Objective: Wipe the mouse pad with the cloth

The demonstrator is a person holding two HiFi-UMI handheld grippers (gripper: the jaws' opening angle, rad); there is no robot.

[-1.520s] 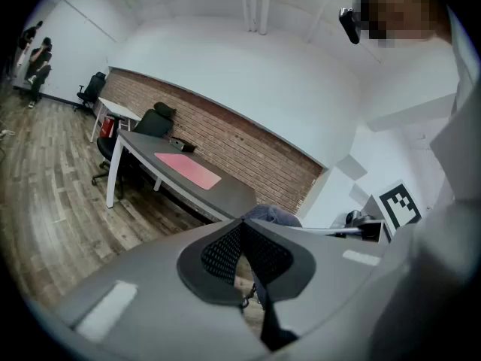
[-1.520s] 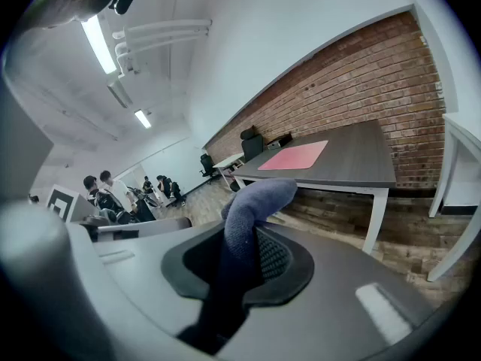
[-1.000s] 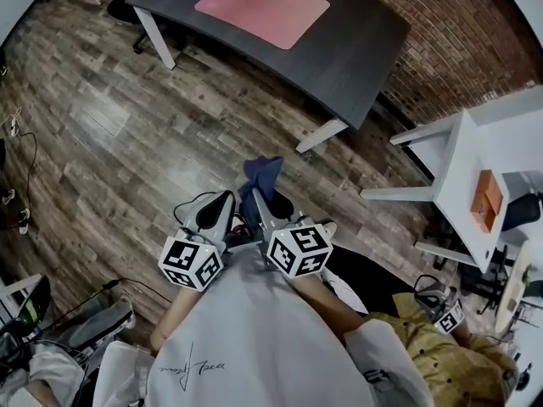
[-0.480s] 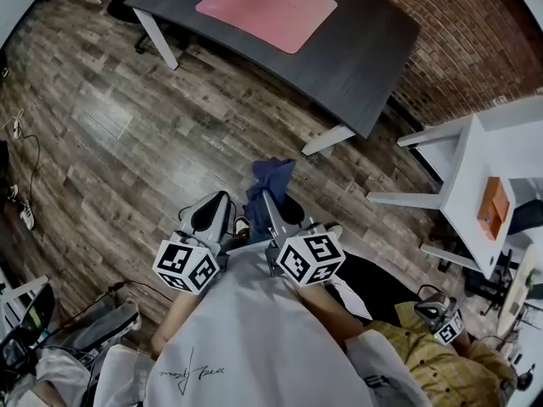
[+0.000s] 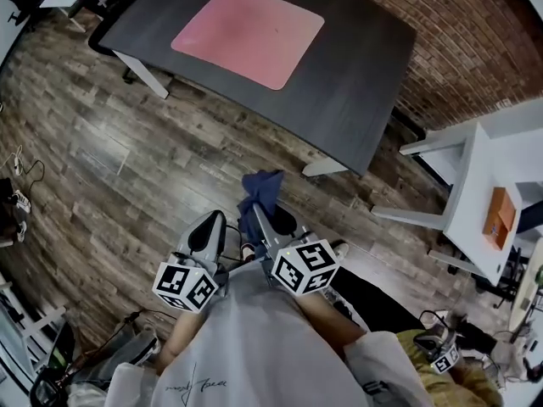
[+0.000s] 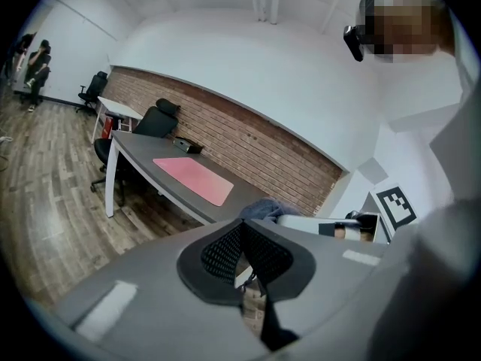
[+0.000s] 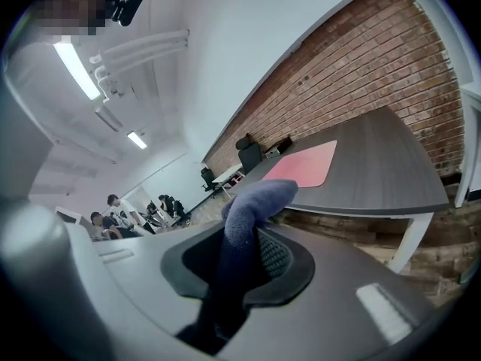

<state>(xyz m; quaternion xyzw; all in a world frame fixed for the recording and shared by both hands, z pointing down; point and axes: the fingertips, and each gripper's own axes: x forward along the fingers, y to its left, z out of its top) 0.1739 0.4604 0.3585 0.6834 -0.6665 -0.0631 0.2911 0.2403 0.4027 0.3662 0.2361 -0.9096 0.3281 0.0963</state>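
The desk (image 5: 356, 66) is ahead, well apart from both claws, so this looks like the approach, with no wiping yet. The pink mouse pad (image 5: 248, 34) lies flat on the desk. Short of the desk, the right claw (image 7: 244, 258) pinches the blue cloth (image 7: 252, 201). The left claw (image 6: 242, 256) is pressed together, empty. The next move, I'd say, is to carry the cloth to the desk and lower it onto the mouse pad.

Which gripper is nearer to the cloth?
Right. The right gripper is shut on the cloth, which sticks out past its jaws. The left gripper is shut on nothing, just to the cloth's left.
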